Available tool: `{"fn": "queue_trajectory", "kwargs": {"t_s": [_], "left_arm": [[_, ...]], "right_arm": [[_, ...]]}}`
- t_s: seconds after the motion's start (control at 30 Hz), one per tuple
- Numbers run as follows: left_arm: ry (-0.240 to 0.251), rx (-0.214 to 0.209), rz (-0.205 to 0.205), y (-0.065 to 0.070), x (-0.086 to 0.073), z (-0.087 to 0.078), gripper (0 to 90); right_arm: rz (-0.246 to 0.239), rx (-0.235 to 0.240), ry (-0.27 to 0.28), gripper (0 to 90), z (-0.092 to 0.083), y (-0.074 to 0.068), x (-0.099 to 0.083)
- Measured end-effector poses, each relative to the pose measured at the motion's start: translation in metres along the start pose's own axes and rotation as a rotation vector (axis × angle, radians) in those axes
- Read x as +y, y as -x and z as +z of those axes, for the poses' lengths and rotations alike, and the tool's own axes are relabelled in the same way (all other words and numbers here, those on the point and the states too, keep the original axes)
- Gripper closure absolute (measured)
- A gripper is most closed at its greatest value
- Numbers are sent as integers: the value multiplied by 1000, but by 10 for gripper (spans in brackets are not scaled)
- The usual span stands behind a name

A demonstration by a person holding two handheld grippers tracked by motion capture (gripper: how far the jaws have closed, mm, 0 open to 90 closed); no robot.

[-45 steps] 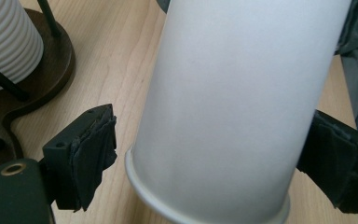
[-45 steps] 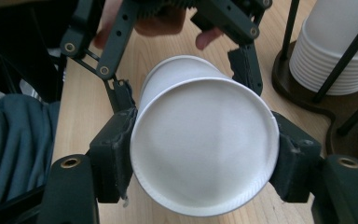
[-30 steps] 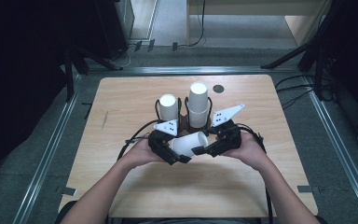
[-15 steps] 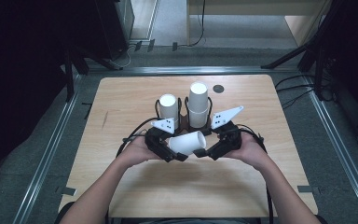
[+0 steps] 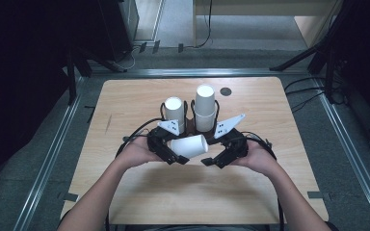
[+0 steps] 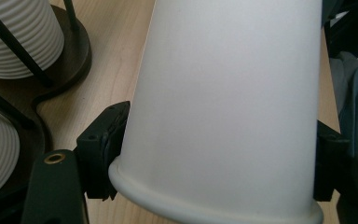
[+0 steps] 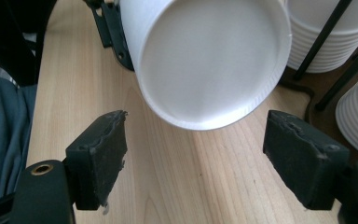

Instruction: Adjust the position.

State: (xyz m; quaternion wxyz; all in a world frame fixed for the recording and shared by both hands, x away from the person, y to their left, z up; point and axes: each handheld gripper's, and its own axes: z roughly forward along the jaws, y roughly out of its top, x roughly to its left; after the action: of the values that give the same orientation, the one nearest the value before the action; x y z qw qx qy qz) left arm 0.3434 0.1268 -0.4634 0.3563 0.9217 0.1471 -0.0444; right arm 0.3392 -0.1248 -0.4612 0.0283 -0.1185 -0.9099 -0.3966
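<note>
While sideways, cup (image 5: 189, 146) between left tongs (image 5: 173, 156).

Overhead view faces forward-down; both close tong-mounted views probably share the cup (image 5: 189, 145).

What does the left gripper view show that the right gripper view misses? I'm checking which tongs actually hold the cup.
Left gripper view alone: the left tongs clamped on the paper cup's sides near its rim. Right gripper view alone: the cup's closed bottom end-on, with the right tongs spread wide, touching nothing. Both share: the wooden table and the ribbed cup stacks in their dark wire holder.
</note>
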Motion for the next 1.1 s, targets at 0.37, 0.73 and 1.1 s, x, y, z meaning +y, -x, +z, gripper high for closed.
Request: {"fn": "queue_trajectory", "kwargs": {"t_s": [0.37, 0.73, 1.1], "left_arm": [[-85, 27, 31, -2, 5, 0, 244], [-175, 4, 61, -1, 5, 20, 243], [-210, -31, 88, 2, 6, 35, 240]], "right_arm": [[-15, -26, -19, 218, 5, 1, -1], [-37, -24, -32, 218, 15, -1, 2], [-64, 14, -83, 276, 30, -4, 4]]}}
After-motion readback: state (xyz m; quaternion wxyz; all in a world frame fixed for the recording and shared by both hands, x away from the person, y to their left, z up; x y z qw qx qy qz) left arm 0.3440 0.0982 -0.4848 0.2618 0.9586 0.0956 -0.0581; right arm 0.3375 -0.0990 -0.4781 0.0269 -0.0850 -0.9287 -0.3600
